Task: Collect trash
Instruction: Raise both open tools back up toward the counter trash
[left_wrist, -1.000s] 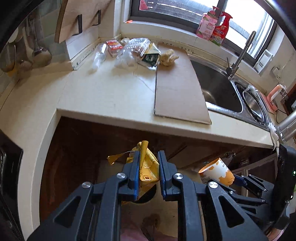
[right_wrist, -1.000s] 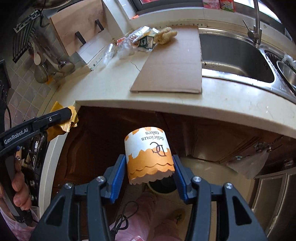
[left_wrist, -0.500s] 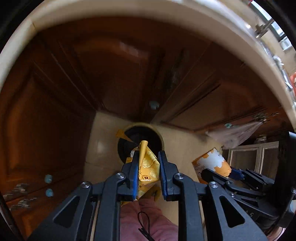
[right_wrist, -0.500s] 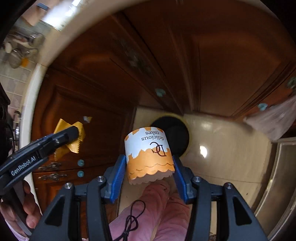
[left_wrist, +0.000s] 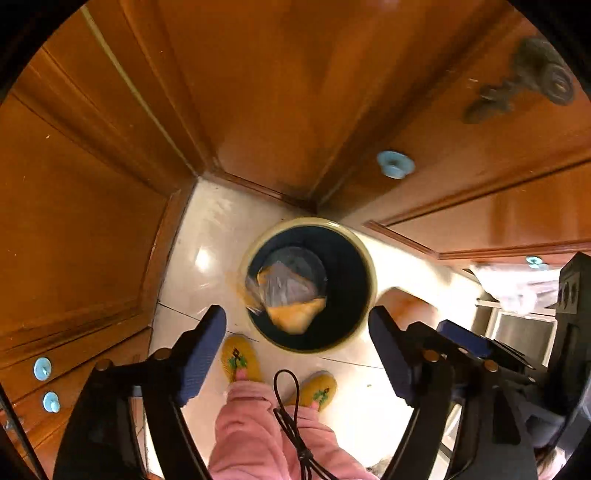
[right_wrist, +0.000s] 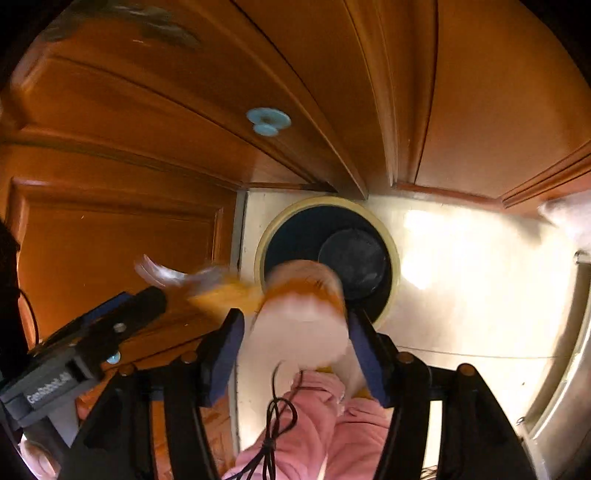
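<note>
Wooden cabinets (left_wrist: 288, 92) ring bin (left_wrist: 369, 266); left claw (left_wrist: 297, 354) just spread, yellow wrapper (left_wrist: 291, 295) falling in; right claw (right_wrist: 295, 341) widening, blurred paper cup (right_wrist: 299, 310) seemingly loose.

Both dropped low over the bin (left_wrist: 369, 266) now, counter gone from view. Left gripper (left_wrist: 297, 350) just sprung wide, yellow wrapper (left_wrist: 291, 295) loose and falling in. Right gripper (right_wrist: 295, 332) just opened too, paper cup (right_wrist: 299, 314) blurred, slipping out.
</note>
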